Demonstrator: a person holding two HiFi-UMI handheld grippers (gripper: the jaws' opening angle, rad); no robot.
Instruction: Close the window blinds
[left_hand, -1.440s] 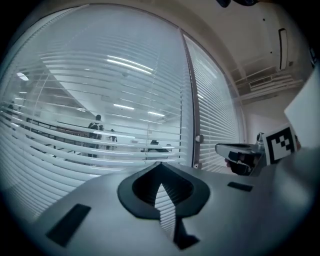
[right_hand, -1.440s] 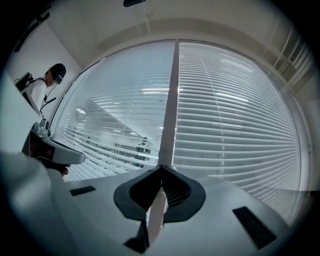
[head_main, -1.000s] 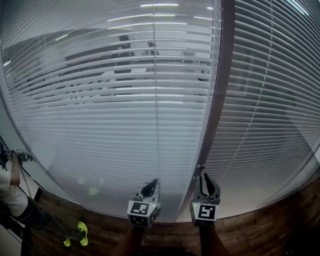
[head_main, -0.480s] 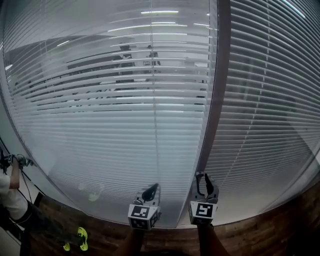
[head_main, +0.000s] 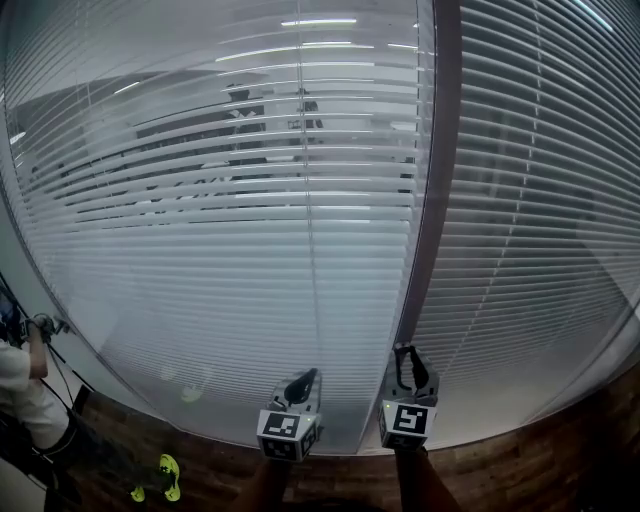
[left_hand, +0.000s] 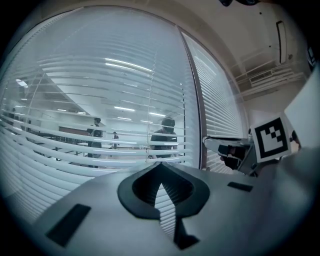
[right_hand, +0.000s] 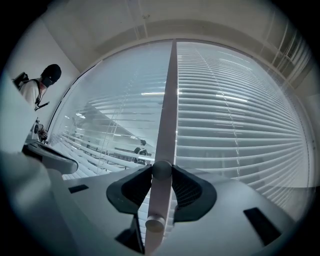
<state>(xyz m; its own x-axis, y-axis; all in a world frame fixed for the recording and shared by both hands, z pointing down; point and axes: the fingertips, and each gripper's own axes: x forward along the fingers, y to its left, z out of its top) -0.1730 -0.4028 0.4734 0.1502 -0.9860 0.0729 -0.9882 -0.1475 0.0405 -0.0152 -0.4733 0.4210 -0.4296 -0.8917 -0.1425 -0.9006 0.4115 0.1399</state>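
1. The right tool, at the foot of the window post, has just been opening; its loosened jaws flank the tilt wand.
2. The left tool, just left of the post, is clenched on nothing.
3. The blinds left of the post show gaps.

Our left tool points level at the window blinds, jaw tips together with nothing between them. The slats stand partly open, and through them we see people in a lit room. A dark upright post borders this blind.
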